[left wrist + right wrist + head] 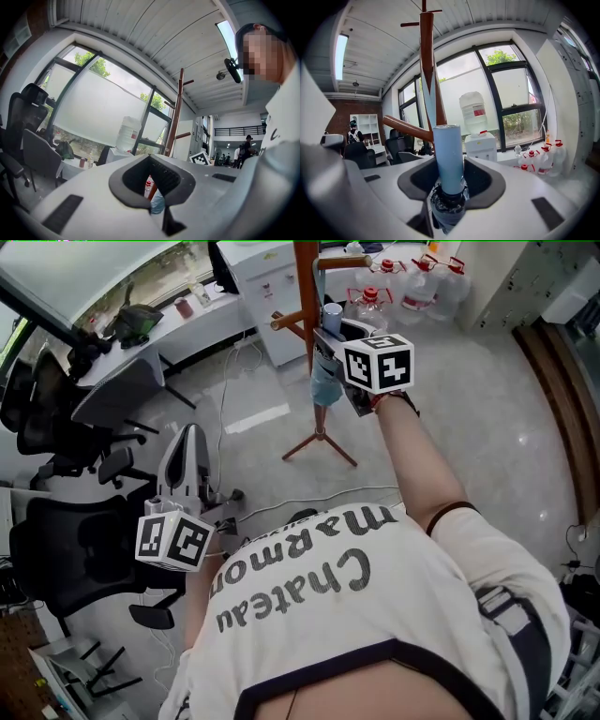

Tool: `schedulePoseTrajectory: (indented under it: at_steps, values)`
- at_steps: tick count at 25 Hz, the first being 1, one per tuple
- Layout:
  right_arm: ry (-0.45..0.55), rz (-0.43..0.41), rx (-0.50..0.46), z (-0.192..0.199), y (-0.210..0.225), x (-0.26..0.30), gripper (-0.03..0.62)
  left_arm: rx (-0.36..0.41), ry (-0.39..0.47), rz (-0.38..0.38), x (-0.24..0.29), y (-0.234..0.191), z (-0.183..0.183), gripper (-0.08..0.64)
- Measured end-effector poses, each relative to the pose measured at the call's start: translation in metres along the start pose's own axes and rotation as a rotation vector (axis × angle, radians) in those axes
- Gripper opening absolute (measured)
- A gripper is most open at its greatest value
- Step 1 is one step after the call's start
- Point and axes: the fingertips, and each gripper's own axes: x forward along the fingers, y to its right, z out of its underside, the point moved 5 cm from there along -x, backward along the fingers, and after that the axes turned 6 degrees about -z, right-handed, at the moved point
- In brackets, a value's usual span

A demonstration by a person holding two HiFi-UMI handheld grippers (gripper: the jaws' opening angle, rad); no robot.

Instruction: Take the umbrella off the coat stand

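Note:
The brown wooden coat stand (pixel 307 296) rises from a tripod foot on the pale floor, its pole (pixel 426 56) close in front of the right gripper view. A folded light blue umbrella (pixel 325 381) hangs against it. My right gripper (pixel 328 334) is raised to the stand, and its jaws (pixel 449 187) are shut on the umbrella's pale blue handle (pixel 447 154), which stands upright between the dark pads. My left gripper (pixel 187 442) is held low and far from the stand. Its jaws (pixel 154 197) are together with nothing between them, and the stand (pixel 174 117) shows beyond.
A white water dispenser (pixel 267 287) and several big water bottles (pixel 412 282) stand behind the coat stand. Black office chairs (pixel 75 549) and a desk (pixel 141 343) fill the left side. Cables trail across the floor near the tripod foot (pixel 319 446).

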Motion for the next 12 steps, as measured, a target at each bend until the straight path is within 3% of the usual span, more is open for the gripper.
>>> schedulePoseTrajectory:
  at_steps: [7,12]
  values:
    - [0.056,0.001,0.071,0.004,0.001,0.003,0.176,-0.028,-0.033,0.053,0.02,-0.022,0.002,0.011]
    - [0.056,0.064,0.098,0.002,-0.003,0.001,0.176,-0.021,-0.033,0.124,0.049,-0.037,-0.02,0.011]
